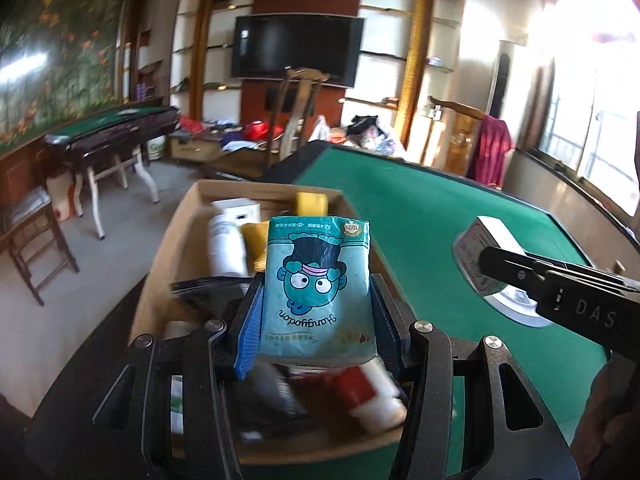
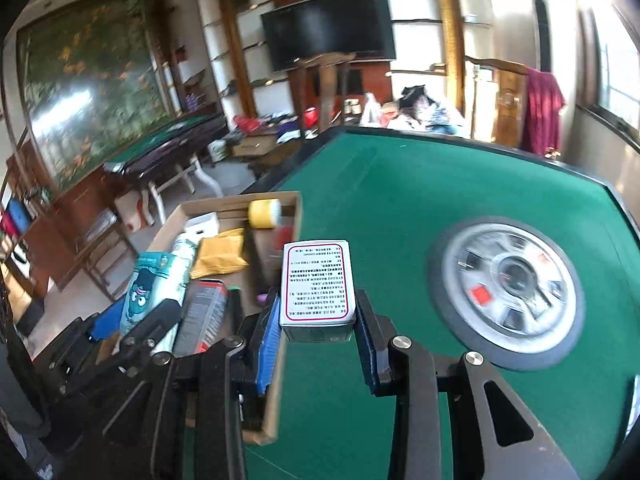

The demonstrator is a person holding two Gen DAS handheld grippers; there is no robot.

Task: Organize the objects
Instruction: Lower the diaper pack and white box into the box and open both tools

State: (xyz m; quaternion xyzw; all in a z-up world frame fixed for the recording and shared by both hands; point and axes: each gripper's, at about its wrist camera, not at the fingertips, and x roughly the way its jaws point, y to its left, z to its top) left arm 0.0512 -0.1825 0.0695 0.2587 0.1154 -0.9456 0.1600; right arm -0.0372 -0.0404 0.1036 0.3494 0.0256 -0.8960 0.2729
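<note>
Left fingers (image 1: 318,312) grip a teal tissue pack (image 1: 318,286); right fingers (image 2: 318,330) clamp a tin (image 2: 318,284), box contents (image 1: 228,244) blurred

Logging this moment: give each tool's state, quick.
Left tool: closed on the teal tissue pack.
Right tool: closed on the small tin box.

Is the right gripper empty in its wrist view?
No. The right gripper is closed on a small white box with a red-bordered label, held above the green table.
</note>
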